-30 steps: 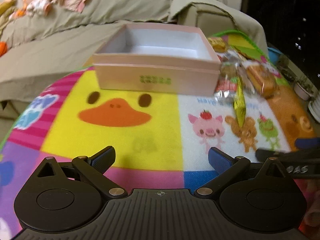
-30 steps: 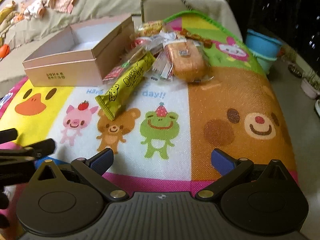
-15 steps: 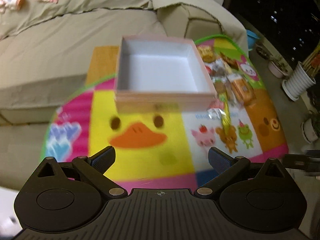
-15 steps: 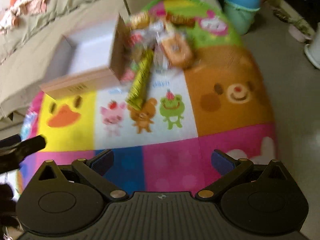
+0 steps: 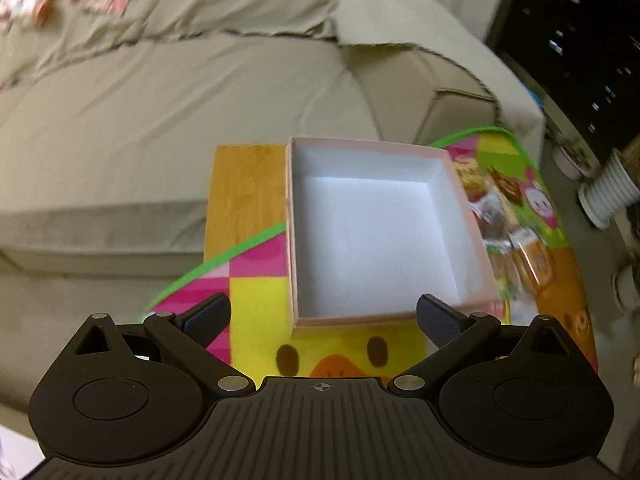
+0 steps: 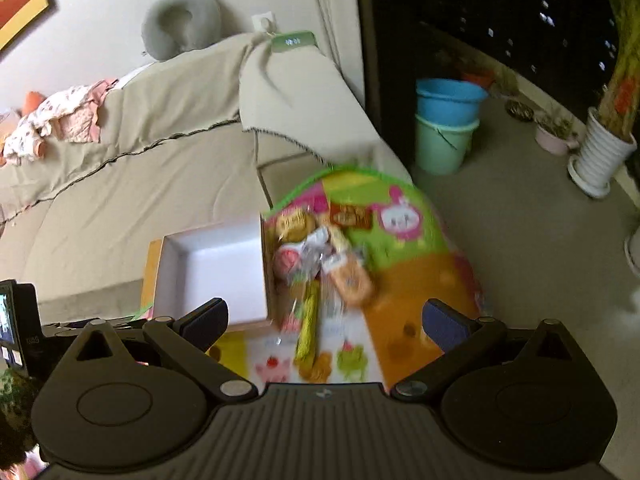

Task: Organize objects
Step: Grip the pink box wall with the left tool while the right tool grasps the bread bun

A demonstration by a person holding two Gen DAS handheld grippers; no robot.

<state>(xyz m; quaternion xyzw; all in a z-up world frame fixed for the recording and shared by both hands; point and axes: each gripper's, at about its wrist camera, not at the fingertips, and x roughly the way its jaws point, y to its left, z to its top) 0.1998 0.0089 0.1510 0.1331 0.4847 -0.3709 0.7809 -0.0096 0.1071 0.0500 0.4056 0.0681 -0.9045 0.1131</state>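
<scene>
A square pink cardboard box (image 5: 380, 236), white inside and empty, sits on a bright cartoon-print mat (image 5: 260, 300). To the box's right, crinkly wrapped snacks (image 6: 320, 264) lie heaped. Both the left gripper (image 5: 323, 316) and right gripper (image 6: 326, 320) hover spread, holding nothing.

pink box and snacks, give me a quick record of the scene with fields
box: pink box, open top, nothing inside
box position: on the cartoon mat, its far corner over the wooden table
snacks: pile of wrapped snacks on the mat, right of the box, none in it
yellow packet: nearest of the pile
left gripper: open, holding nothing
right gripper: open, holding nothing
backdrop: beige sofa
</scene>
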